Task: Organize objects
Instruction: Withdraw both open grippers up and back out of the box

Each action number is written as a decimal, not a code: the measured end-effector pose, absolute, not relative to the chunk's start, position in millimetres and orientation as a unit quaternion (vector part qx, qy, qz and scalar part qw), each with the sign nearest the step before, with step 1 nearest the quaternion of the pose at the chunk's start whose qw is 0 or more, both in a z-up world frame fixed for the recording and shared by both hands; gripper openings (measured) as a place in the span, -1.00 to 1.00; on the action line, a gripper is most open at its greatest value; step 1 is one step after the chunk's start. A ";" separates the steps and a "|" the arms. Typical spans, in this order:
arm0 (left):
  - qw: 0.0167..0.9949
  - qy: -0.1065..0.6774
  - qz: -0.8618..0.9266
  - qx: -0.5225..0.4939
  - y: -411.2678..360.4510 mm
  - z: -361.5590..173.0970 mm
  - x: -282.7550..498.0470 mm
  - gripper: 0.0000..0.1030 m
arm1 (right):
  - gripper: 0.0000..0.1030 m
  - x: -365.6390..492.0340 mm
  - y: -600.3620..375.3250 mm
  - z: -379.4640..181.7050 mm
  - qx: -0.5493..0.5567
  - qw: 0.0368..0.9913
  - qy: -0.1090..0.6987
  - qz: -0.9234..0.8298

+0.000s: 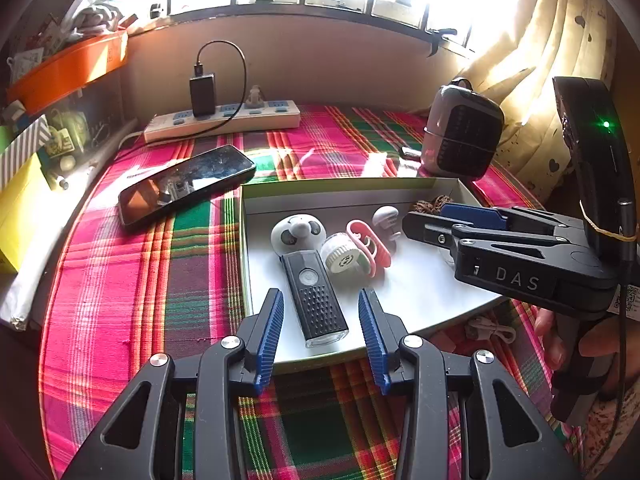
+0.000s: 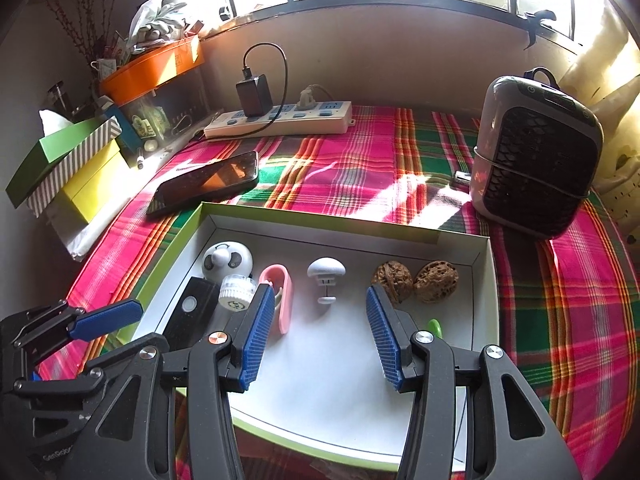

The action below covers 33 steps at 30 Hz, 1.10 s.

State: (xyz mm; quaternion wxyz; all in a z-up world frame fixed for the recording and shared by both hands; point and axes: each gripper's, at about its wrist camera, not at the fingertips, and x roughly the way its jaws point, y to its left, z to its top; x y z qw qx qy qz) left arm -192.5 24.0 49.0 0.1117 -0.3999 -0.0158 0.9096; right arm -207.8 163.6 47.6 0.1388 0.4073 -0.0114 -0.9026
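A shallow white box (image 1: 420,300) (image 2: 332,364) with a green rim lies on the plaid cloth. It holds a black flashlight (image 1: 316,300) (image 2: 188,312), a panda-faced ball (image 1: 296,232) (image 2: 227,261), a small white round cap (image 1: 341,254) (image 2: 237,294), a pink clip (image 1: 370,242) (image 2: 282,300), a white mushroom-shaped knob (image 1: 386,218) (image 2: 326,276) and two walnuts (image 2: 416,280). My left gripper (image 1: 321,320) is open and empty, hovering over the flashlight. My right gripper (image 2: 320,324) (image 1: 432,224) is open and empty above the box, near the knob.
A black phone (image 1: 186,184) (image 2: 204,186) lies left of the box. A power strip (image 1: 222,120) (image 2: 280,120) with a charger sits at the back. A small heater (image 1: 462,132) (image 2: 536,156) stands at the right. Stacked boxes (image 2: 68,160) line the left edge. A white cable (image 1: 490,328) lies by the box.
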 end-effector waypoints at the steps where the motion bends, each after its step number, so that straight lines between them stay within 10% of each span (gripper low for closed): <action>1: 0.112 -0.016 0.910 -0.400 23.6 49.4 -191.0 -0.27 | -0.05 -205.4 165.1 48.2 0.406 0.138 -0.012 -0.903; 33: 0.184 -0.024 0.895 -0.405 36.7 42.5 -146.4 -0.22 | -0.05 -118.5 206.4 33.0 0.394 0.131 0.016 -0.910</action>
